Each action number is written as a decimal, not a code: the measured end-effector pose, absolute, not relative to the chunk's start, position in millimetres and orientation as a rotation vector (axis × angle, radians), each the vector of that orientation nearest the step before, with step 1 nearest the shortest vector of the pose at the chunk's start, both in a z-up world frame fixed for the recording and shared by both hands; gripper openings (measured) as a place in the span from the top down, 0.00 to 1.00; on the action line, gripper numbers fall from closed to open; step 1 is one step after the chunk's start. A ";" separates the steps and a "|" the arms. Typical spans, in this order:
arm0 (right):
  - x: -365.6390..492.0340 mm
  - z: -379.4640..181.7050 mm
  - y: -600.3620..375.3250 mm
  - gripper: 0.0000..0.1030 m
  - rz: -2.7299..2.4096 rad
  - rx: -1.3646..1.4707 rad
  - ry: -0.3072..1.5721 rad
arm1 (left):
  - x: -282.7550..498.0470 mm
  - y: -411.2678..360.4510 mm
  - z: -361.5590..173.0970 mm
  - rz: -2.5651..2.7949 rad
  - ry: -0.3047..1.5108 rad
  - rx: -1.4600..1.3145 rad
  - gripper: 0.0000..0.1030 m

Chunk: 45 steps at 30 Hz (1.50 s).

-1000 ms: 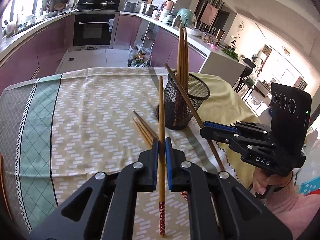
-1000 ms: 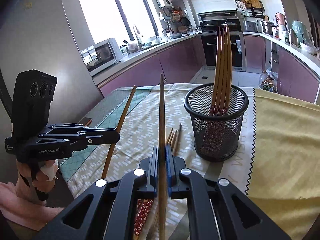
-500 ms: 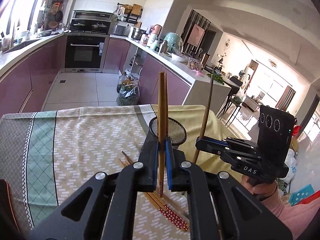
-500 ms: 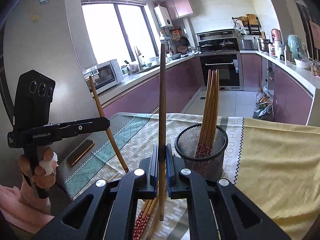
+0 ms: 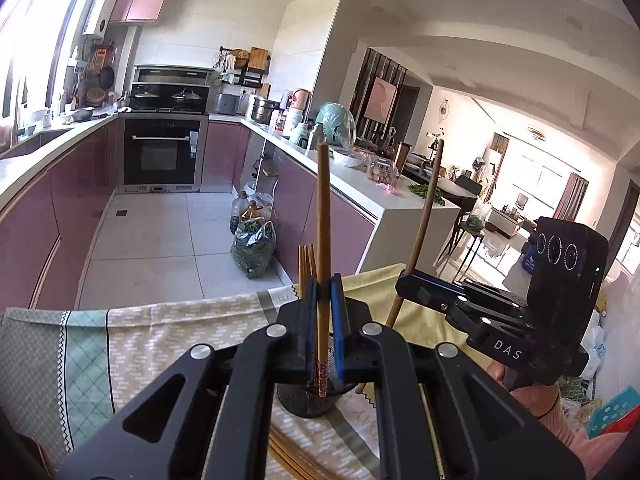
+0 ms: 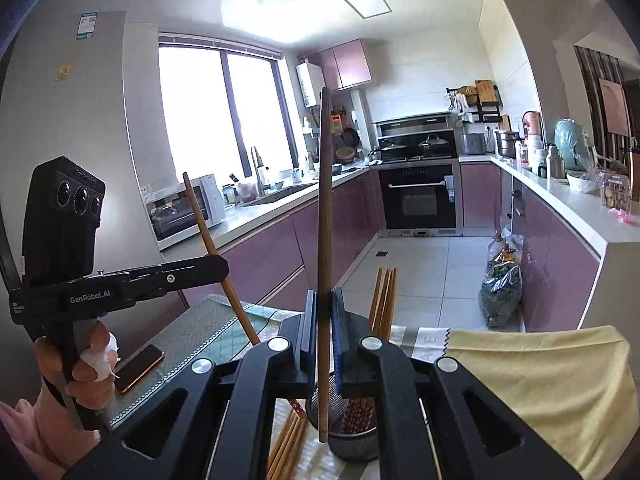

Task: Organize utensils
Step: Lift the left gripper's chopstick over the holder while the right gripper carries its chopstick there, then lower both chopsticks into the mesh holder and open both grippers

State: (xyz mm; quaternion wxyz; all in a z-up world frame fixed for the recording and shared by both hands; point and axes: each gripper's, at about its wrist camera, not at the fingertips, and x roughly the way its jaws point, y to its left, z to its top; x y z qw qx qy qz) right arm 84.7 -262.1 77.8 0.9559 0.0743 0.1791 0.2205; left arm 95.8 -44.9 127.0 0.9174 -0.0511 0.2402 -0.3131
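Wooden chopstick, left [image 5: 322, 240]: upright, pinched in the clenched left gripper [image 5: 323, 320]; patterned tip hangs just above the mesh holder [image 5: 308, 402], which sits on the tablecloth [image 5: 160, 332] directly below the jaws.
Wooden chopstick, right [image 6: 325, 240]: upright, clamped in the clenched right gripper [image 6: 322, 332]; lower tip over the holder's near rim.
Judgement: both long axes run near vertical; a straight descent would seat each. Loose chopsticks [image 6: 286, 446] lie on the cloth beside the holder.
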 end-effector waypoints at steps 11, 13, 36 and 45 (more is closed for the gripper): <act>124.7 45.0 -255.6 0.94 0.407 0.146 0.477 | 125.9 -90.6 95.6 -0.611 0.638 0.041 0.93; 129.3 37.6 -253.4 0.94 0.407 0.141 0.511 | 132.2 -94.4 82.6 -0.611 0.680 0.058 0.93; 149.3 -2.8 -256.6 0.71 0.328 0.187 0.666 | 157.4 -96.5 34.0 -0.553 0.751 0.061 0.65; 98.3 11.5 -247.7 0.64 0.413 0.158 0.579 | 107.4 -51.4 26.6 -0.495 0.653 0.002 0.52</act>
